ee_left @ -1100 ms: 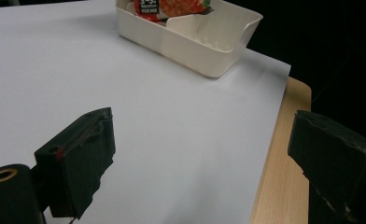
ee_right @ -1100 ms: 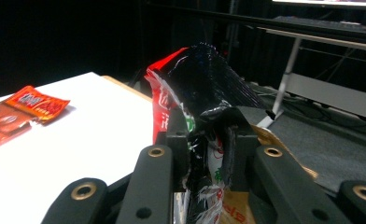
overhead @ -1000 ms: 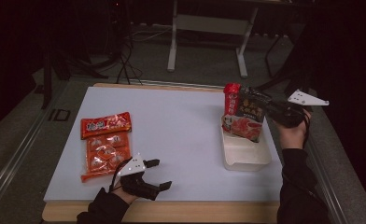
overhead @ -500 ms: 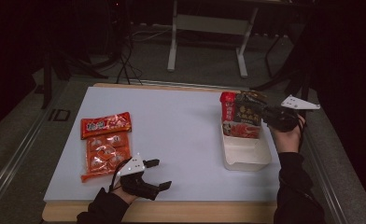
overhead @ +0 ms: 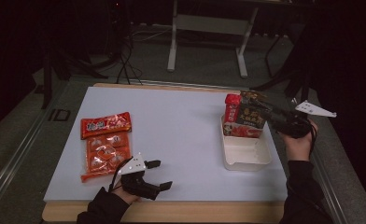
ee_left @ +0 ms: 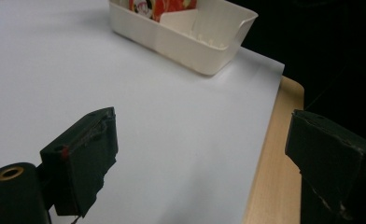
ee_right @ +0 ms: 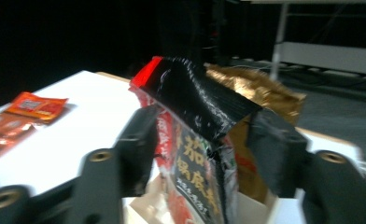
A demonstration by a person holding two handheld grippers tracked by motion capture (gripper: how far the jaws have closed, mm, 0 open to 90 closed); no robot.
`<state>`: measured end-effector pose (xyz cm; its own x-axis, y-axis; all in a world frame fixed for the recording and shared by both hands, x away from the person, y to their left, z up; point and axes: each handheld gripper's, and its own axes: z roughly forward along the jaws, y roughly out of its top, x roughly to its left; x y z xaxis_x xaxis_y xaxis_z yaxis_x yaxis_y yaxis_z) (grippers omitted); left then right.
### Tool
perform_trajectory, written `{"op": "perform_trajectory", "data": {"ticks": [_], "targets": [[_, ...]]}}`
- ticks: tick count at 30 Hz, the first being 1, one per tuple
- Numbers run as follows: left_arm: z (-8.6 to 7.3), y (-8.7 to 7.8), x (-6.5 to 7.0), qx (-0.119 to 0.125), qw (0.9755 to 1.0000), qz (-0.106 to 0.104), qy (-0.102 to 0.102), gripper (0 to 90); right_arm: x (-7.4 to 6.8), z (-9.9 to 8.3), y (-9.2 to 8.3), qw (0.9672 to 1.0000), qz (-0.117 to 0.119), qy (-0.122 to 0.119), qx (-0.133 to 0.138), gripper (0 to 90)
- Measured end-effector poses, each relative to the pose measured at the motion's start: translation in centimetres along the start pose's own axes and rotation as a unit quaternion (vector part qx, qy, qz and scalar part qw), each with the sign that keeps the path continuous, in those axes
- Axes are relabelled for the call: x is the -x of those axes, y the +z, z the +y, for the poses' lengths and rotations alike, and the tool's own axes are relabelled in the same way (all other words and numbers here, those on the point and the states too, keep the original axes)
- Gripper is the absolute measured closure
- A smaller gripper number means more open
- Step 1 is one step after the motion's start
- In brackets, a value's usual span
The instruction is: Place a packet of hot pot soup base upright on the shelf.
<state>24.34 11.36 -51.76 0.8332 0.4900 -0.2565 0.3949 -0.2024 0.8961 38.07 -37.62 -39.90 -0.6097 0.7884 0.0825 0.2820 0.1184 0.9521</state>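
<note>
Snack packet (overhead: 244,117), black and red, crinkled, upright in cream tray (overhead: 246,157)

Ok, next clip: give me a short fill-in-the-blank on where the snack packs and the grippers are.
1. The black-and-red pack stands in the white ____.
2. The right gripper has just been opening; the pack sits ____ its jaws.
3. The left gripper rests with open jaws near the two ____ packs.

Missing: tray; between; orange

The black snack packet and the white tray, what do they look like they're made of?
The black snack packet looks like glossy plastic film: it crinkles and glints. The white tray seems to be matte moulded plastic, with thin smooth walls and rounded corners, though that is uncertain.
</note>
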Motion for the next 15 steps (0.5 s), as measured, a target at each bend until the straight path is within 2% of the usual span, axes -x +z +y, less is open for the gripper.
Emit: {"op": "perform_trajectory", "data": {"ticks": [4,9,10,14,15], "targets": [[0.2,-0.1,0.3,-0.018,0.9997,0.012,0.010,10.0,-1.2,1.1,-1.3,0.9997,-0.007,-0.016,0.015,33.3],[0.5,-0.3,0.5,-0.025,0.9990,0.028,0.024,10.0,-3.5,2.1,-2.5,0.9984,-0.011,-0.030,0.048,15.8],[0.5,-0.3,0.5,-0.024,0.9989,0.030,0.026,10.0,-4.0,2.1,-2.6,0.9982,-0.006,-0.030,0.052,12.6],[0.5,-0.4,0.5,-0.026,0.9990,0.027,0.022,10.1,-6.2,1.7,-2.8,0.9977,0.019,-0.033,0.056,10.8],[0.5,-0.4,0.4,-0.027,0.9991,0.026,0.021,10.0,-6.8,1.5,-2.7,0.9976,0.018,-0.037,0.055,10.8]]}}
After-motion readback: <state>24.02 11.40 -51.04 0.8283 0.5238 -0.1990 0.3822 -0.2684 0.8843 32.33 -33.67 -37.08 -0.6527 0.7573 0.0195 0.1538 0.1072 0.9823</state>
